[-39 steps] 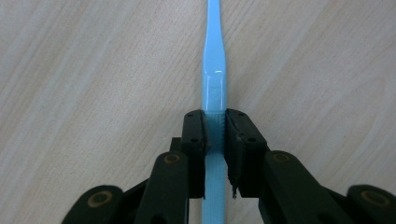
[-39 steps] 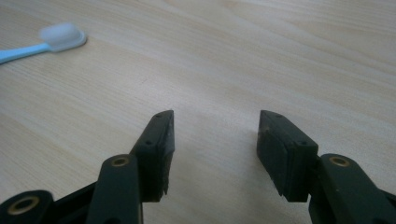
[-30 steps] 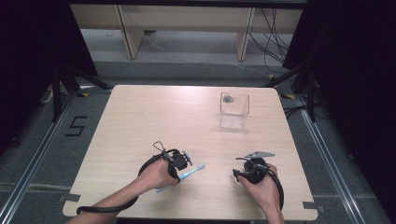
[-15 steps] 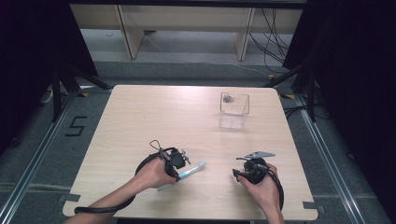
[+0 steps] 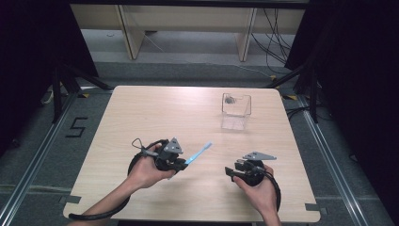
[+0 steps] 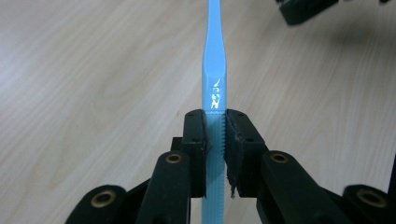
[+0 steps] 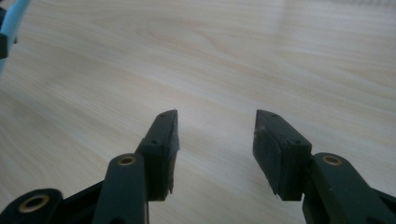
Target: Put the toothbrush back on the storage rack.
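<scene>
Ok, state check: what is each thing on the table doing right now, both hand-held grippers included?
Left hand-held gripper: shut on the toothbrush.
Toothbrush: clamped by its handle, lifted off the table, tip aimed toward the cup.
Right hand-held gripper: open, nothing between its jaws, which have just been closing a little.
Cup: clear, upright on the table's far right, apart from both grippers.

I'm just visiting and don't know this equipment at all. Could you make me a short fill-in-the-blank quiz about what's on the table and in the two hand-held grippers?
1. The left gripper is shut on a light ____ toothbrush.
2. Nothing lies between the jaws of the right gripper, which stand ____.
3. The clear container stands on the far side of the wooden ____.
4. In the high view, the toothbrush points toward the person's ____ hand.

Missing words: blue; open; table; right
</scene>
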Available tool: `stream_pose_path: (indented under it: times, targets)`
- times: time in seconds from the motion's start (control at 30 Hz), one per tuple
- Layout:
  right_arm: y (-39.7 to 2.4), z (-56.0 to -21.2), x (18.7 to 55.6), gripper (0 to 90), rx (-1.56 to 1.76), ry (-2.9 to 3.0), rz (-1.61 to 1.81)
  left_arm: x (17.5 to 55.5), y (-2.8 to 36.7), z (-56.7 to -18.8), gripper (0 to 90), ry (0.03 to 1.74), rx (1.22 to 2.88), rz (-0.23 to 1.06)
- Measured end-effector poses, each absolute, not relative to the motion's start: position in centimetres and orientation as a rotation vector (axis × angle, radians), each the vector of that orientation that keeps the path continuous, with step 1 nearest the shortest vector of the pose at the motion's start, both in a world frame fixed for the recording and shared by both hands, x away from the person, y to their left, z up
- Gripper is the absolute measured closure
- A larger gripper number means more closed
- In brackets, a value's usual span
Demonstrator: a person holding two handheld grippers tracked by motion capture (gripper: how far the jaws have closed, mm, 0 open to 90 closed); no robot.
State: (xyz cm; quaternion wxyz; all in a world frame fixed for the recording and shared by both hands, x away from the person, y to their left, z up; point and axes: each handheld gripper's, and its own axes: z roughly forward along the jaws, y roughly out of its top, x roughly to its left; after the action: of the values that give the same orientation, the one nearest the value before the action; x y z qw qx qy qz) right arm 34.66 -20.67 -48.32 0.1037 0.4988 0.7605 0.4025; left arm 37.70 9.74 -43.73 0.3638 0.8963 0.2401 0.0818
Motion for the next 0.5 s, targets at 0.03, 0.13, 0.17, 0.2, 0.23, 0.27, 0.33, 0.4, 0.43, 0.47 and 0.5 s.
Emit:
stream_pose_path:
  times: [0.03,0.13,0.17,0.2,0.23,0.27,0.33,0.4,0.43,0.47,0.5]
  targets:
    - [-20.2,-48.1,34.5,51.5,1.441,2.225,1.236,37.6,10.1,-43.8,78.1,0.624,2.243,0.216]
    - [-19.7,-47.7,34.4,51.8,1.417,2.208,1.315,37.4,10.4,-44.0,78.1,0.633,2.165,0.223]
    - [-19.6,-47.6,34.4,51.9,1.390,2.197,1.335,37.3,10.6,-44.1,78.1,0.626,2.127,0.232]
    - [-19.2,-47.3,34.3,52.4,1.369,2.180,1.396,37.3,10.7,-44.2,78.1,0.621,2.114,0.242]
    - [-18.6,-46.9,34.3,53.1,1.317,2.162,1.461,37.1,10.9,-44.4,78.1,0.614,2.058,0.251]
    - [-18.6,-46.9,34.3,53.1,1.317,2.162,1.461,37.1,10.9,-44.4,78.1,0.614,2.058,0.251]
    - [-18.0,-46.4,34.1,54.0,1.283,2.126,1.524,37.0,11.0,-44.6,78.1,0.623,1.996,0.246]
    - [-17.5,-46.0,34.0,55.0,1.270,2.095,1.581,36.9,11.2,-44.8,78.1,0.635,1.945,0.251]
    - [-17.0,-45.5,33.8,56.1,1.271,2.071,1.643,36.9,11.2,-45.0,78.1,0.629,1.913,0.248]
    - [-17.0,-45.5,33.8,56.1,1.271,2.071,1.643,36.9,11.3,-45.0,78.1,0.630,1.903,0.253]
    - [-16.9,-45.4,34.0,56.7,1.224,2.056,1.660,36.8,11.3,-45.1,78.2,0.637,1.880,0.265]
